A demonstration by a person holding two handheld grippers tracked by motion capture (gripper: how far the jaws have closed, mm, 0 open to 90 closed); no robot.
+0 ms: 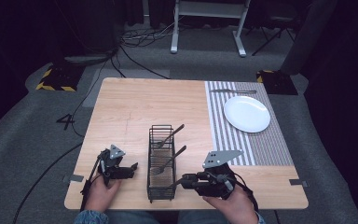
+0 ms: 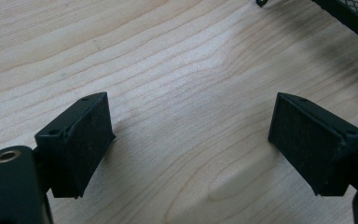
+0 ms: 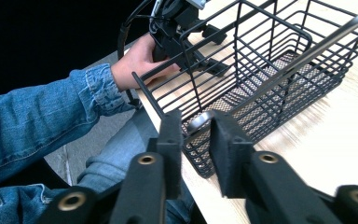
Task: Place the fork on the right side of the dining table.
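- On the light wooden table I count one black wire basket near the front edge, holding two metal forks that lean over its right side.
- At the far right lies one grey striped placemat with one round white plate on it.
- My left gripper rests just left of the basket, jaws spread wide over bare wood, holding nothing.
- My right gripper sits at the basket's near right corner, jaws narrowly apart around what looks like a rounded metal utensil end; I cannot tell whether they grip it.
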